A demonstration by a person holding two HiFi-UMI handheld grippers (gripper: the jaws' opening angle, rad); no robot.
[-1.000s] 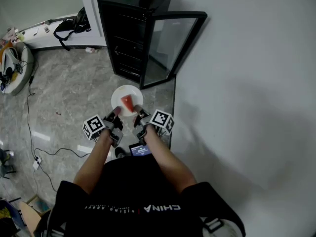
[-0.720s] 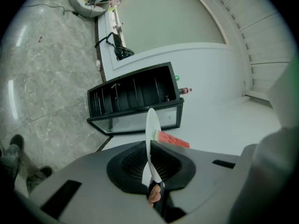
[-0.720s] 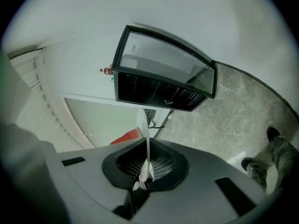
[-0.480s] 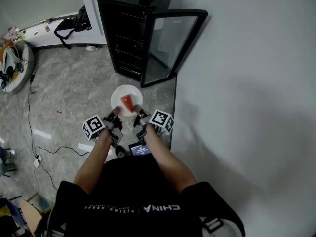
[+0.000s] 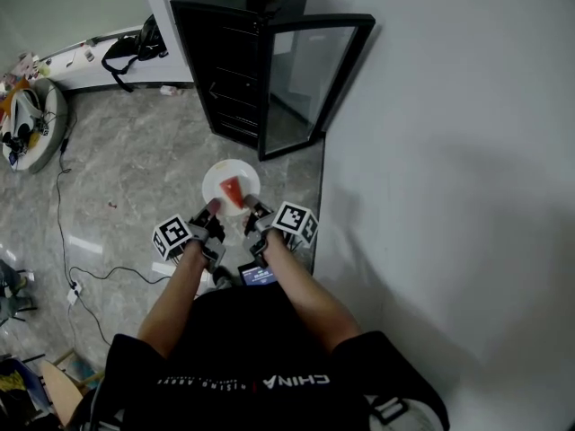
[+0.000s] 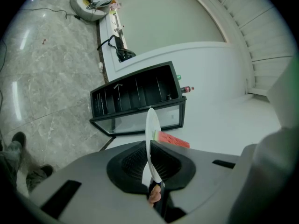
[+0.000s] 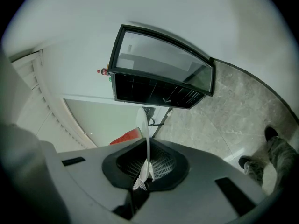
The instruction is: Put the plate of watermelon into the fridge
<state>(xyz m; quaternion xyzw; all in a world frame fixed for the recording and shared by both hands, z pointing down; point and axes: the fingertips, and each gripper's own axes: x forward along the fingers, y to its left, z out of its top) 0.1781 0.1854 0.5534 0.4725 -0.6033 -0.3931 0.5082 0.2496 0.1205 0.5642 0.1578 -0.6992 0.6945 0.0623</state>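
Plate: we hold the white plate (image 5: 216, 183) over the floor, just short of the open fridge (image 5: 229, 79), with the watermelon slice (image 5: 234, 189) on it.
Left gripper (image 5: 212, 210): clamped on the plate's near-left rim.
Right gripper (image 5: 252, 207): clamped on its near-right rim.
Handling: we judge the plate stiff, smooth and breakable, and the slice loose and wet. We keep it level, gripped at both rims.
Room: the glass door (image 5: 310, 79) and the wall (image 5: 449, 151) crowd our right. The left is open.
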